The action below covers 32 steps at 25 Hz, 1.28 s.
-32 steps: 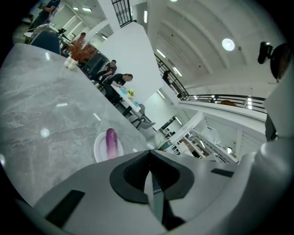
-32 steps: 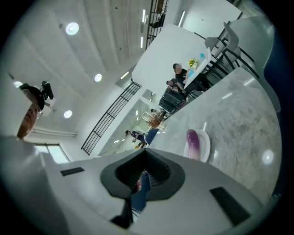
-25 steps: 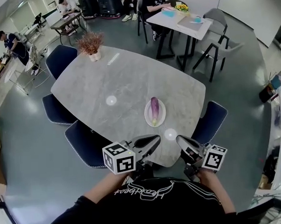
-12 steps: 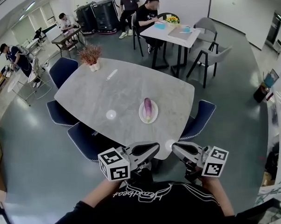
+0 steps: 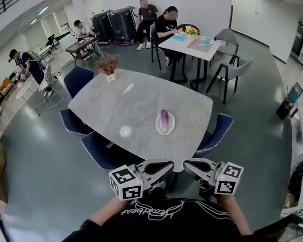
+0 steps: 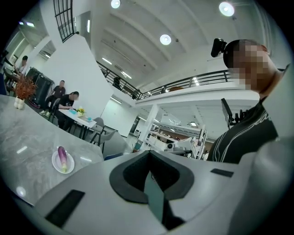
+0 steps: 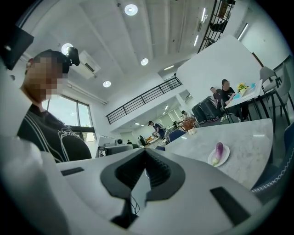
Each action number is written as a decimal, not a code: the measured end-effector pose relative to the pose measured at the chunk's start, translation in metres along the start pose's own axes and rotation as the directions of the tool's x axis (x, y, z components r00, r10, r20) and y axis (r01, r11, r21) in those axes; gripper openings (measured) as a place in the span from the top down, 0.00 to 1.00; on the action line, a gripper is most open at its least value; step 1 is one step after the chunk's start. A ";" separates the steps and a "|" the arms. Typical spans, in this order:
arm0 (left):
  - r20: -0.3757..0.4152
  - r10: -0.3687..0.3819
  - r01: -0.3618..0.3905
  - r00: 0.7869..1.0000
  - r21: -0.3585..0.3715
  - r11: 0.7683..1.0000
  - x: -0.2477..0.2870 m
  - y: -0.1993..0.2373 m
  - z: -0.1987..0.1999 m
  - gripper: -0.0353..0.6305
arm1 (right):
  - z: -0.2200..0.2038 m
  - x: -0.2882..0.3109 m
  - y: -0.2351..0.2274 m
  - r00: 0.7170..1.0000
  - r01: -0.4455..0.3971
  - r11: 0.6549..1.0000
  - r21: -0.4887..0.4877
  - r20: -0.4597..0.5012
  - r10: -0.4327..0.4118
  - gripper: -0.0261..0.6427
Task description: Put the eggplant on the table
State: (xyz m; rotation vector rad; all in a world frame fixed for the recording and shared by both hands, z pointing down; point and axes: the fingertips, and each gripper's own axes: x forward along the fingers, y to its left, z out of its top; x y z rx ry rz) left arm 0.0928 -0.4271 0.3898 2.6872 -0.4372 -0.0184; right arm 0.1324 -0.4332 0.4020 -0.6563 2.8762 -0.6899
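A purple eggplant lies on a small white plate on the near right part of the grey oval table. Both grippers are held low at the person's chest, short of the table's near edge, tips turned toward each other. The left gripper is shut with nothing in it, and so is the right gripper. In the left gripper view the eggplant shows far off at the left beyond the gripper. The right gripper view has the eggplant at the right, past the gripper.
A potted dried plant stands at the table's far end. Dark blue chairs ring the table, one at the near right. Behind it, people sit at a white table with grey chairs.
The head view has pulled back and lifted, so the table and eggplant sit farther off. Both grippers stay low by the chest, shut, a little closer together.
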 end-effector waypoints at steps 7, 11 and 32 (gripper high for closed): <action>0.004 0.009 -0.009 1.000 0.025 1.000 -0.005 -0.009 0.003 0.94 | 0.002 -0.002 0.010 1.000 -0.003 0.998 -0.055 0.002 0.003 0.95; -0.003 0.015 -0.015 1.000 0.019 1.000 -0.004 -0.010 -0.001 0.94 | -0.004 -0.005 0.007 1.000 -0.009 1.000 -0.024 -0.011 0.008 0.95; -0.041 0.025 -0.024 0.999 0.023 0.999 0.000 -0.021 -0.013 0.94 | -0.014 -0.015 0.010 1.000 -0.020 0.999 0.033 0.009 0.019 0.95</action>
